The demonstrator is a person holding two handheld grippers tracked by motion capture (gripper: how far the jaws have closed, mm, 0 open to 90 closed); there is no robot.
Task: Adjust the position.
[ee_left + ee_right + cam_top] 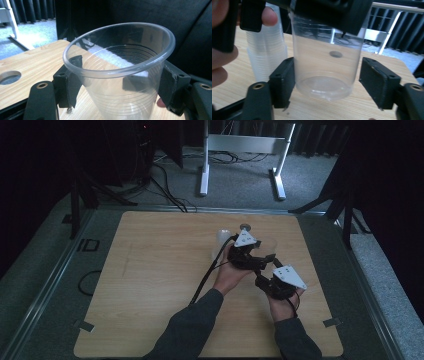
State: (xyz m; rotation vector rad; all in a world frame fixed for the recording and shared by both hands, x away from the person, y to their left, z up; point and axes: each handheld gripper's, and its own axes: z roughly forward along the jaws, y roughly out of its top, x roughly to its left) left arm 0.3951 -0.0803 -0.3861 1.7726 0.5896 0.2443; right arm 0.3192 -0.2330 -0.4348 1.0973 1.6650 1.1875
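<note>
The left gripper (117, 82) clamps a clear cup (120, 72) just under its rim, both pads pressed on its wall. The right gripper (325, 82) stands open around the cup's base, one pad touching it and the other clear. A cup stack (265, 55) stands just beyond, beside the cup.

You can read one marking: the letters "ID" (88, 244) in dark outline on the grey mat, just left of the wooden worktop (160, 285). You'll find no legible print on anything else.
</note>
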